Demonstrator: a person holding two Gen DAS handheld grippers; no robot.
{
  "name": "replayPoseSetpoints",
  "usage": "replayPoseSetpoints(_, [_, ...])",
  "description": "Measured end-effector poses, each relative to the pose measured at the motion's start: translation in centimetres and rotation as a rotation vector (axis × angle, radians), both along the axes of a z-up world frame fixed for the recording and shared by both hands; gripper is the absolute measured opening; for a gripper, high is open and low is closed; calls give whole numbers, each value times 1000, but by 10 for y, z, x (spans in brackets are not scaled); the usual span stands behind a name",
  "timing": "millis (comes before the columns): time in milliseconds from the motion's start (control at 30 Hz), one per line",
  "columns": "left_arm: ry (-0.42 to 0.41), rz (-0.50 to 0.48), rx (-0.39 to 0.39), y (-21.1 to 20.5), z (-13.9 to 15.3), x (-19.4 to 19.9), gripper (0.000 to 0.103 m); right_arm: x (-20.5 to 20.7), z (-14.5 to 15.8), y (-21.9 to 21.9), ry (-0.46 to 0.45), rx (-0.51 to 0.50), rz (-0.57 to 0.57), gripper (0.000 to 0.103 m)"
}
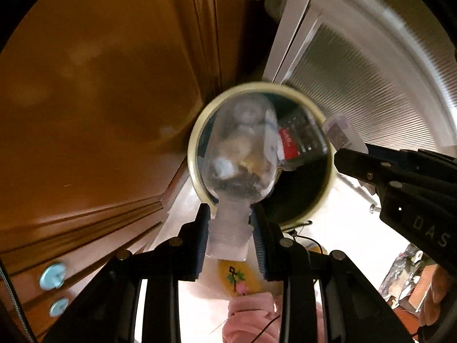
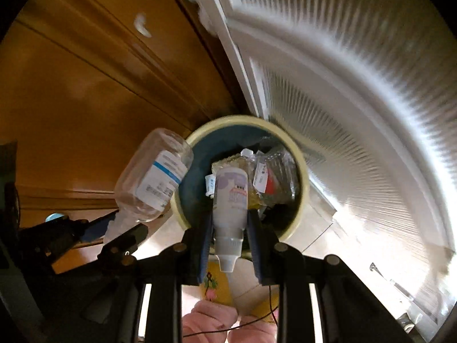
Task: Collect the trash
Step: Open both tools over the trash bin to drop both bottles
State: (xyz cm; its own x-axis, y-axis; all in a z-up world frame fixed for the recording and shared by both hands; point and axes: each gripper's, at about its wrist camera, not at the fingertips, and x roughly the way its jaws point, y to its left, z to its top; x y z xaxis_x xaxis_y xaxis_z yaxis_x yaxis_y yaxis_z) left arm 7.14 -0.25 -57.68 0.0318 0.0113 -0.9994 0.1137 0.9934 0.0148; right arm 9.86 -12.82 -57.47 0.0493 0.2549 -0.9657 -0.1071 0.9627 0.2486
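The left tongs [image 1: 230, 228] are clenching the threaded neck of a clear, rounded plastic bottle [image 1: 241, 148], hanging it base-down over the round, cream-rimmed bin [image 1: 197, 131]; the right tongs [image 2: 230, 245] are gripping a slim, opaque white squeeze bottle [image 2: 230, 197] above the same bin [image 2: 297, 154], where crinkled wrappers [image 2: 271, 177] are lying beside glossy brown cabinet panels [image 1: 100, 85].

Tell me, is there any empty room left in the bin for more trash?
Yes: the bin's dark blue left inside wall, beside the trash pile, looks bare. The right side is crowded with wrappers. In the left wrist view, a dark gap shows near the closer rim.
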Motion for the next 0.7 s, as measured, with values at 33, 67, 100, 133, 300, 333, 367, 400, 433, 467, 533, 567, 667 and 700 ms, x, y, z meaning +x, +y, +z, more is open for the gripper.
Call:
replayPoseSetpoints(33, [5, 1, 6, -2, -6, -1, 28, 1, -8, 0, 11, -12, -2, 25])
replayPoseSetpoints(67, [10, 2, 15, -2, -13, -1, 28, 2, -15, 0, 21, -19, -4, 26])
replayPoseSetpoints(100, [14, 4, 18, -4, -17, -1, 28, 1, -22, -1, 33, -21, -10, 30])
replayPoseSetpoints(133, [22, 7, 17, -5, -20, 0, 29, 1, -25, -1, 37, -21, -14, 33])
replayPoseSetpoints(300, [28, 7, 5, 0, -32, -2, 51, -5, -36, -4, 41, -13, -23, 41])
replayPoseSetpoints(333, [22, 4, 8, 4, -33, -3, 53, -3, -37, -5, 42, -12, -20, 41])
replayPoseSetpoints(367, [16, 0, 13, 3, -32, -3, 54, -4, -37, -4, 41, -14, -19, 41])
replayPoseSetpoints(400, [13, -6, 20, 5, -31, -2, 54, -5, -37, -4, 39, -16, -21, 41])
replayPoseSetpoints(433, [10, -12, 27, 6, -30, -1, 54, -4, -35, -3, 35, -13, -24, 41])
replayPoseSetpoints(467, [6, -16, 31, 6, -27, -1, 54, -4, -33, -3, 30, -11, -28, 41])
replayPoseSetpoints(533, [-3, -23, 31, 10, -24, 0, 54, -4, -30, -3, 17, -9, -33, 41])
replayPoseSetpoints(567, [-8, -25, 31, 10, -20, 0, 54, -4, -26, -3, 10, -8, -37, 41])
replayPoseSetpoints(667, [-22, -27, 27, 7, -10, 2, 55, -5, -17, -5, -8, -6, -43, 41])
replayPoseSetpoints(700, [-28, -26, 27, 7, -4, 2, 56, -5, -12, -5, -15, -8, -42, 41])
